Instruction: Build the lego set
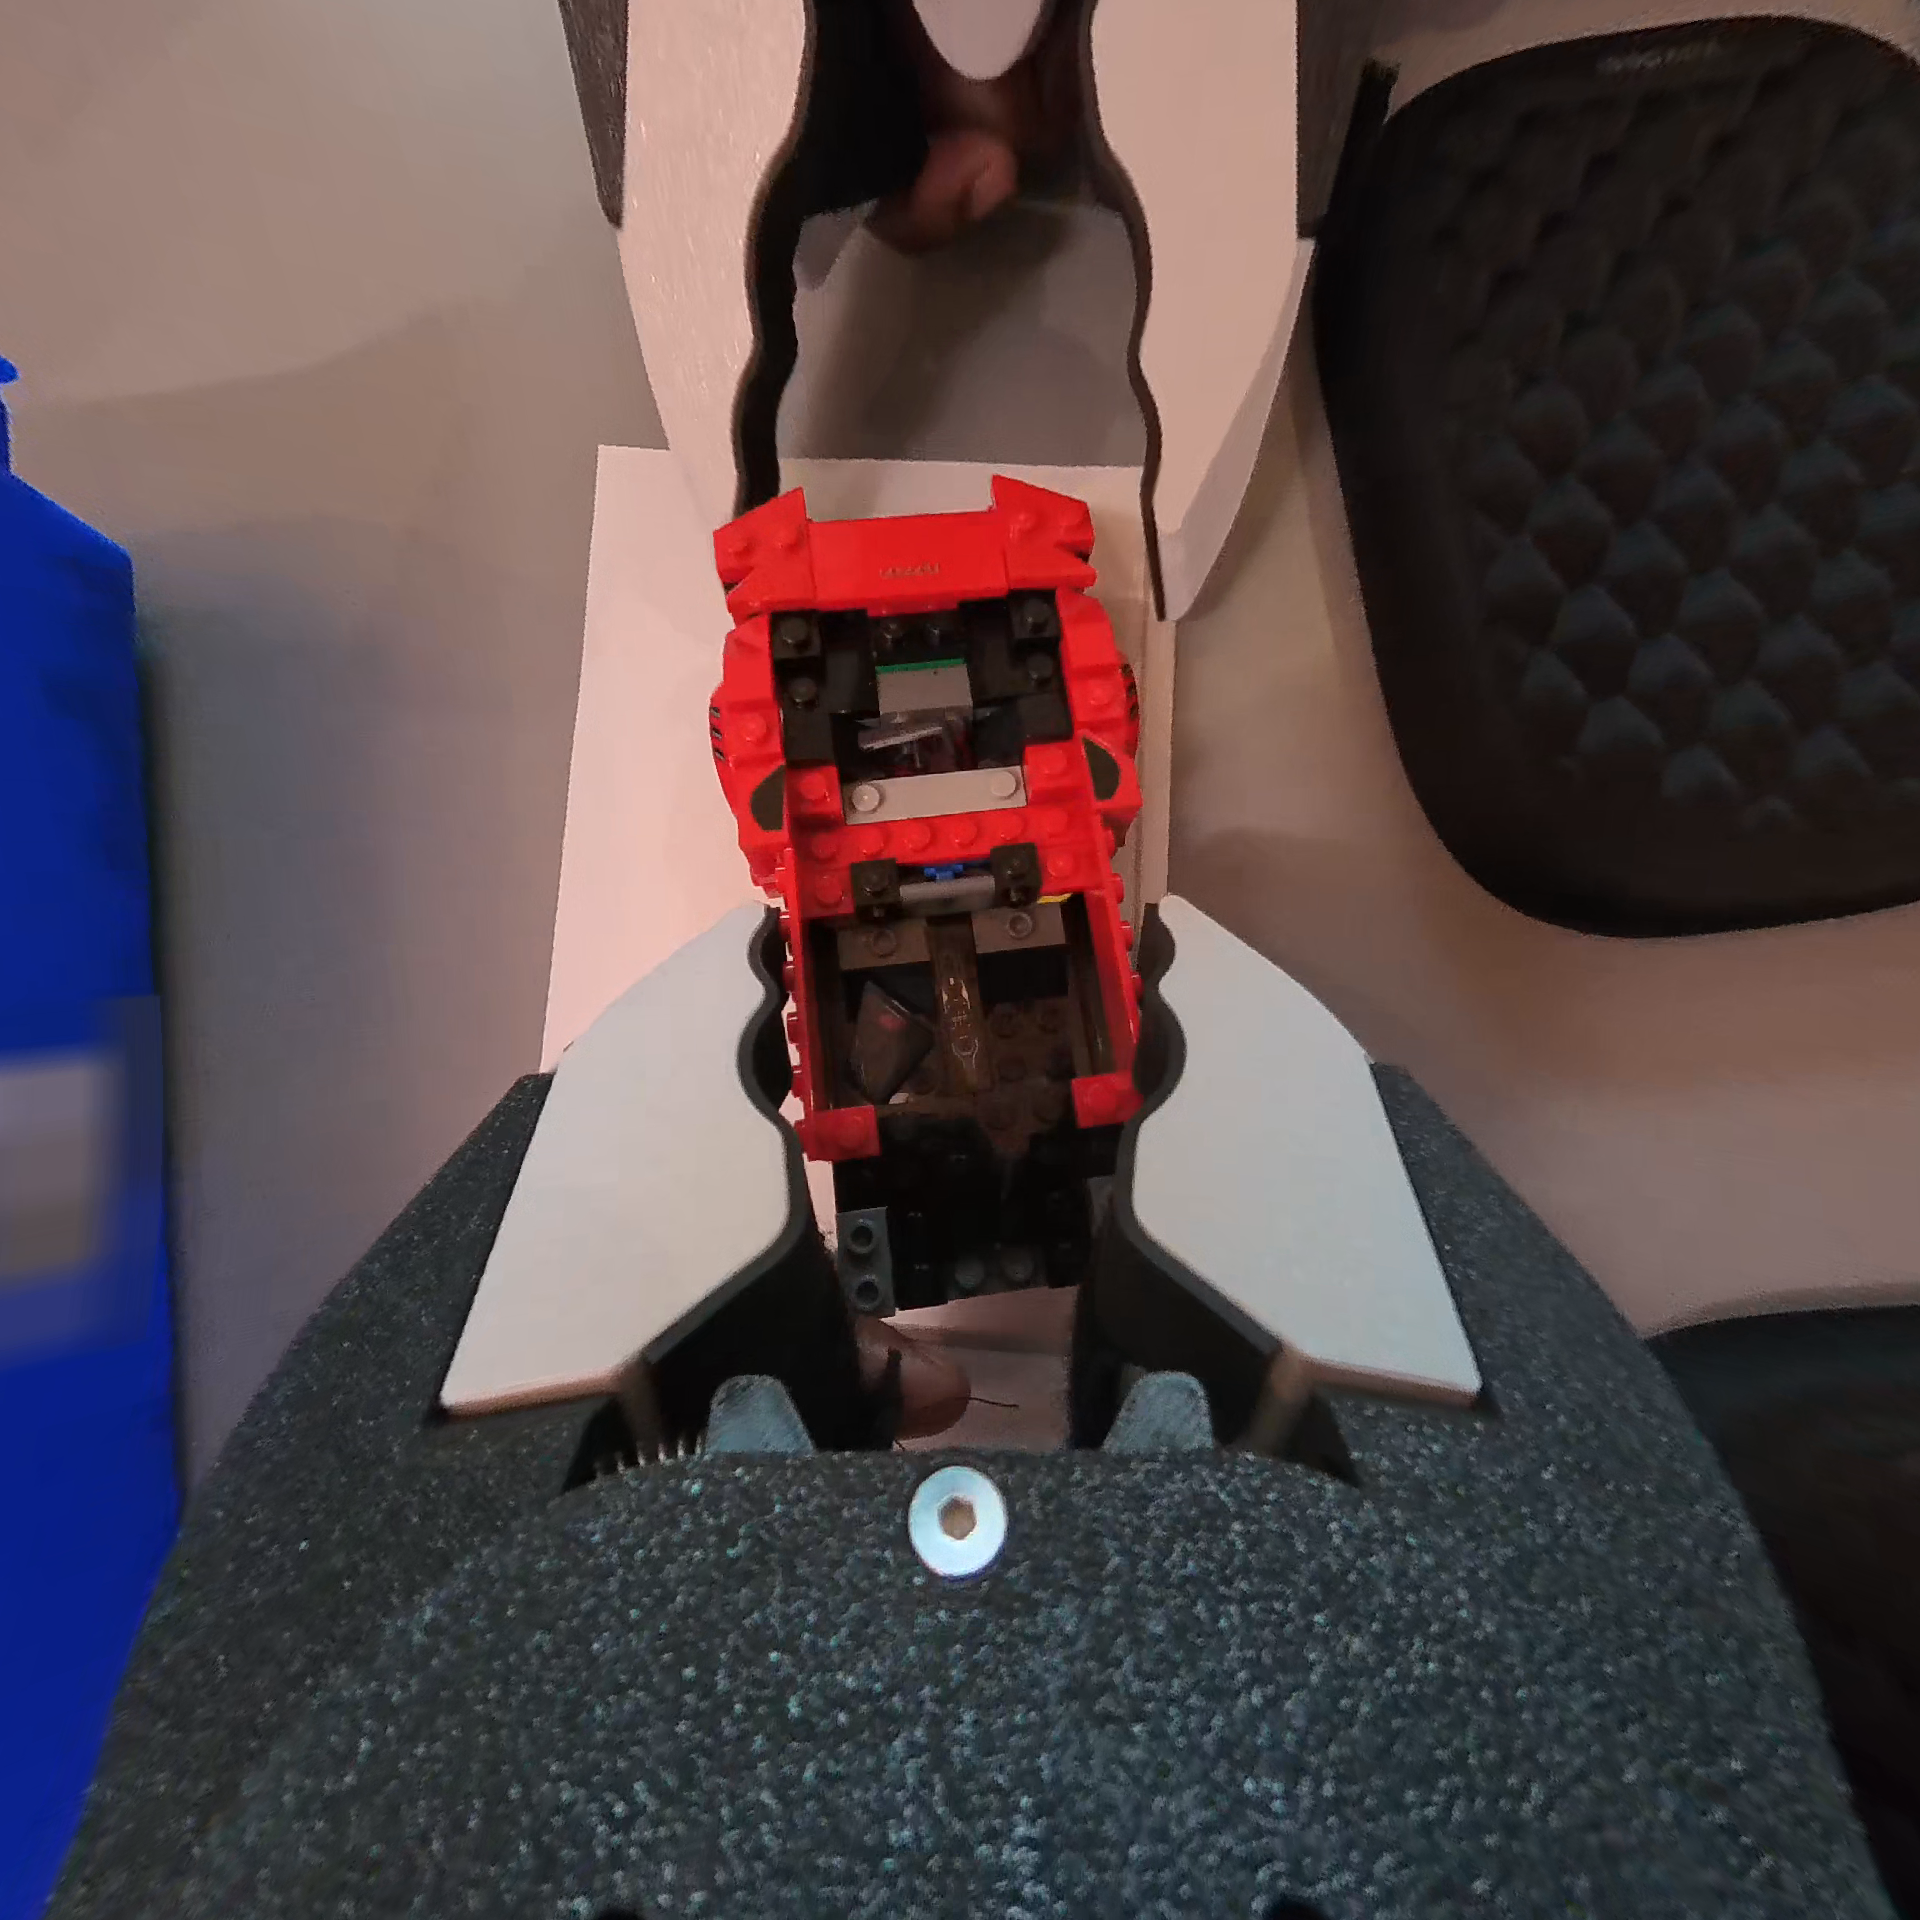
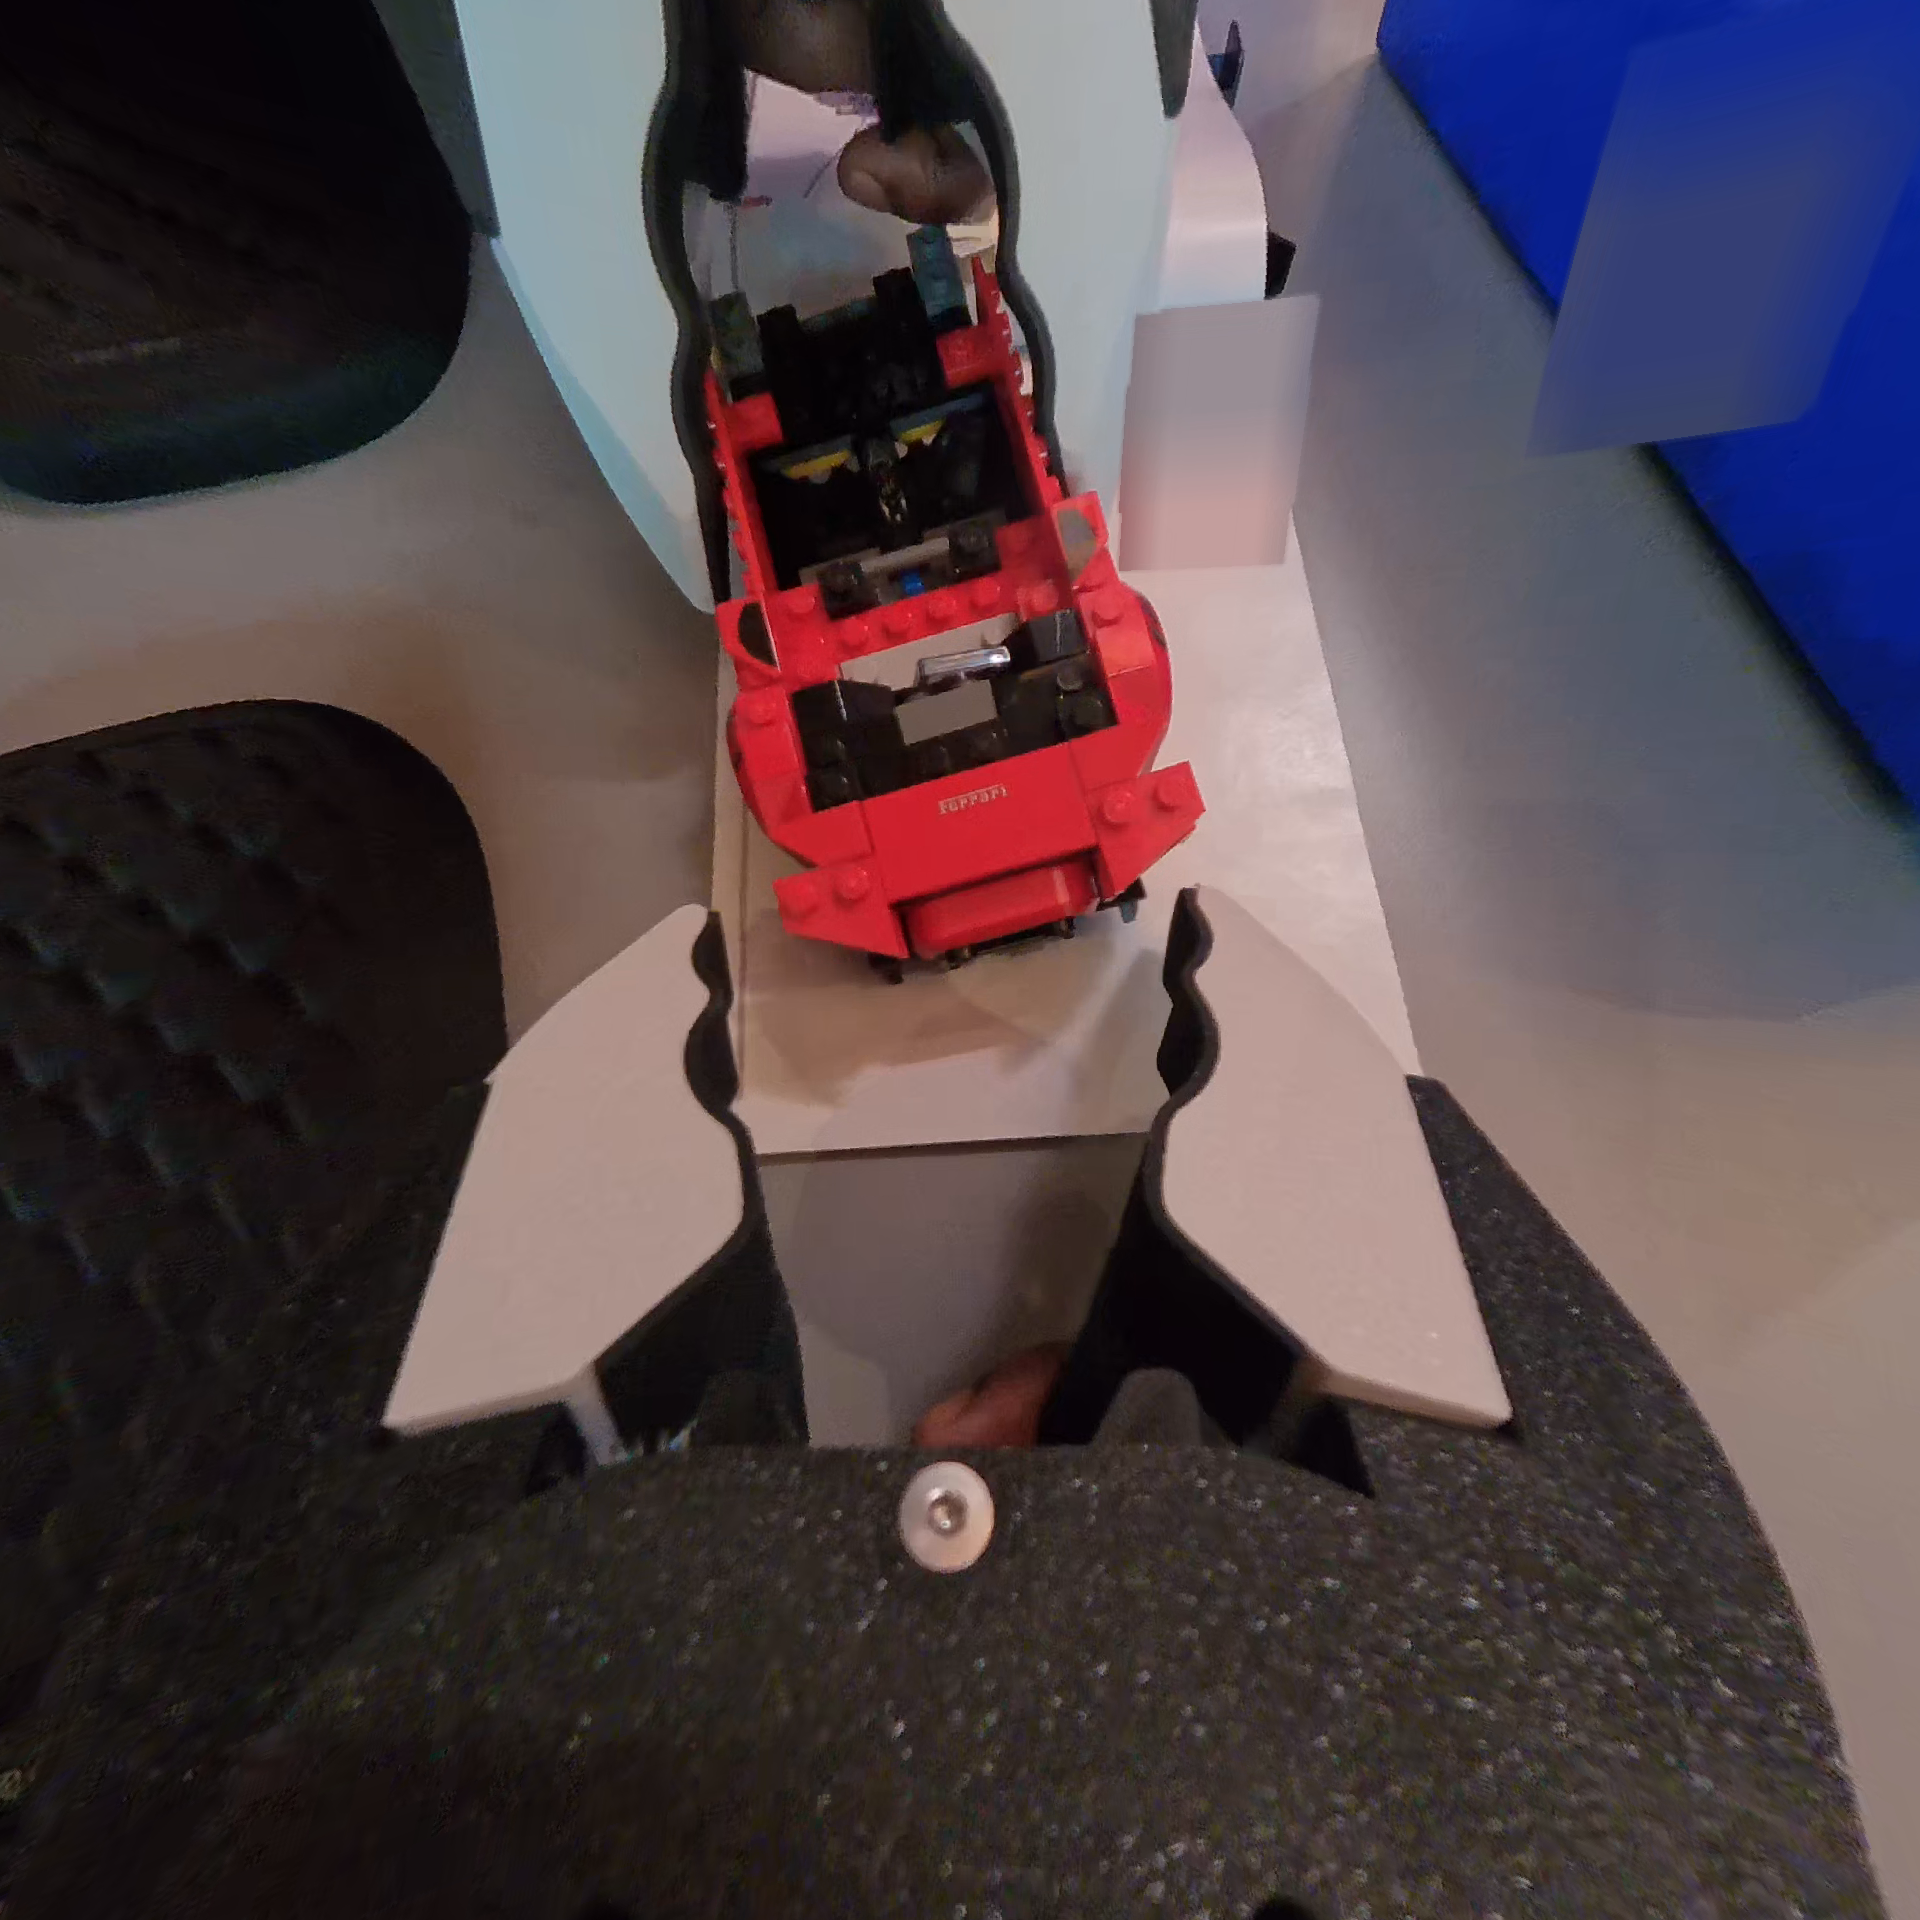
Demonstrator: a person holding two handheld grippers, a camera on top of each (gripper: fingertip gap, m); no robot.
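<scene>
My left tool (image 1: 961, 1039) has its fingers closed against the sides of the red car (image 1: 925, 790), gripping its open black end. The car stands on a white sheet (image 2: 1226, 997) on the surface (image 2: 1558, 831). My right tool (image 2: 951, 997) faces it from the other end, fingers spread wide and holding nothing, the car's red end just beyond its tips.

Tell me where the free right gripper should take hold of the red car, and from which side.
Grip the wide rear end of the red car across its flat red flanks, coming straight ahead from the right gripper, which stands open facing that end. The left gripper already clamps the narrower cockpit sides, so the rear is free.
</scene>
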